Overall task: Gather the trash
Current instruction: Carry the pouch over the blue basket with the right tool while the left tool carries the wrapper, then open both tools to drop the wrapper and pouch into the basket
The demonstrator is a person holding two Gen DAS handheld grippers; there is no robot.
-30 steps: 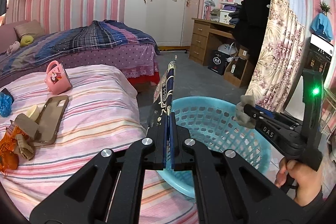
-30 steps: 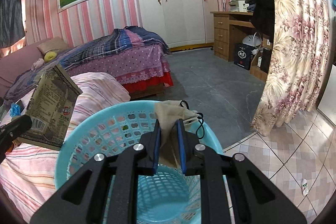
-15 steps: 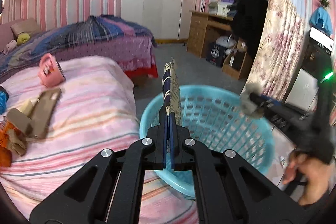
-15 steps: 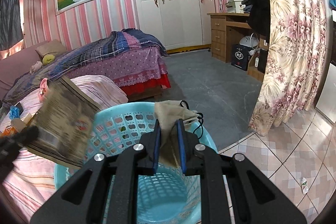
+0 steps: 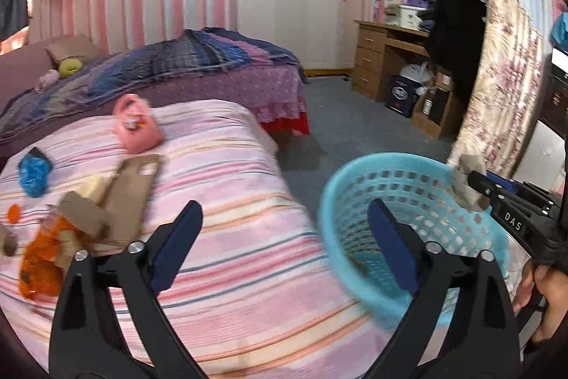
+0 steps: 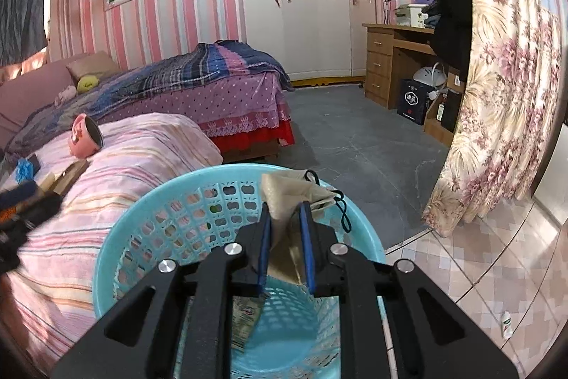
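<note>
Blue plastic, a slotted basket (image 6: 117,254) sits at the edge of a pink-striped bed (image 5: 227,201), directly under the right claw (image 6: 285,244). That claw's blue-padded jaws are pressed nearly together on a beige mask (image 6: 284,198), its black ear loop (image 6: 342,208) trailing over the basket rim just right of the fingertips. Below the claw, a printed wrapper (image 6: 245,318) lies on the basket floor.

The left claw (image 5: 284,237) hangs spread wide with nothing between its jaws, over the bed's near edge; the basket (image 5: 419,201) stands just right of it, behind its right finger. Ahead and to the left of this claw, litter lies on the bedspread: an orange wrapper (image 5: 39,258), brown card scraps (image 5: 85,212), a tan phone case (image 5: 135,190) and a crumpled blue packet (image 5: 33,173). Farther ahead rests a pink mug (image 5: 136,128) on its side. This view is blurred, so finer detail cannot be made out.
</note>
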